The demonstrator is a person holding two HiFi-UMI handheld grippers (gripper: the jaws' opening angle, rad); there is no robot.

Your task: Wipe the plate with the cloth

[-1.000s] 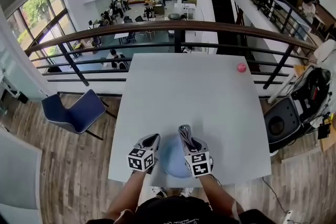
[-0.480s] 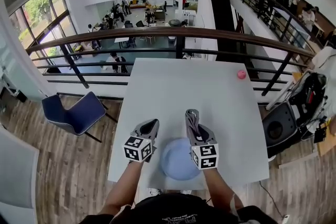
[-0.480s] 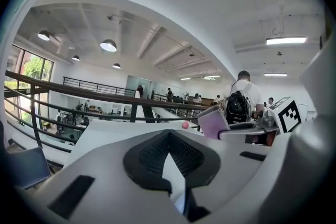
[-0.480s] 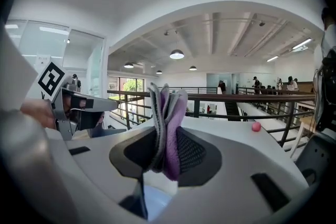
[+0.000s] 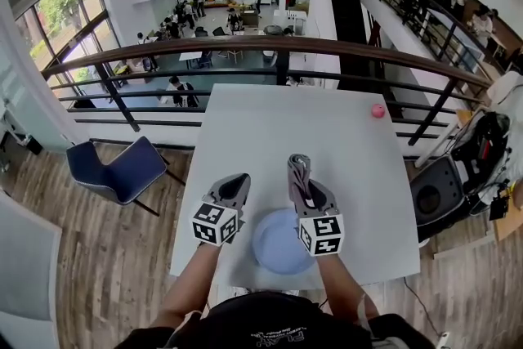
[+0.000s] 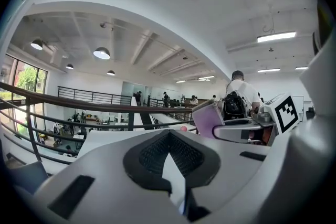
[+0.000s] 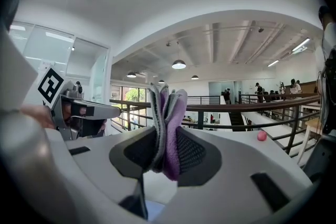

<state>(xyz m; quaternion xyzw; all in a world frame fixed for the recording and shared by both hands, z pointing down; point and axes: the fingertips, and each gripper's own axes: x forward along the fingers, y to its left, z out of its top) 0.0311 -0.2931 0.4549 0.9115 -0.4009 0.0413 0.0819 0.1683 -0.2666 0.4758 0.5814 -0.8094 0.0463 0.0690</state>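
Note:
A light blue plate [image 5: 278, 245] lies on the white table [image 5: 286, 127] near its front edge. My right gripper [image 5: 301, 189] hovers over the plate's far right rim, shut on a folded purple-and-grey cloth [image 5: 298, 166] that sticks up past the fingertips. In the right gripper view the cloth [image 7: 168, 123] is pinched between both pads. My left gripper [image 5: 238, 181] hangs just left of the plate's far rim, its jaws closed together with nothing between them [image 6: 168, 136]. From the left gripper view the cloth [image 6: 207, 118] shows at the right.
A small pink ball [image 5: 377, 111] rests at the table's far right corner. A railing [image 5: 278, 45] runs behind the table over a drop to a lower floor. A blue chair [image 5: 122, 172] stands to the left and a black bin [image 5: 433, 196] to the right.
Both grippers have moved from over the plate toward its far rim, leaving more of the plate in sight. The right gripper keeps its hold on the cloth.

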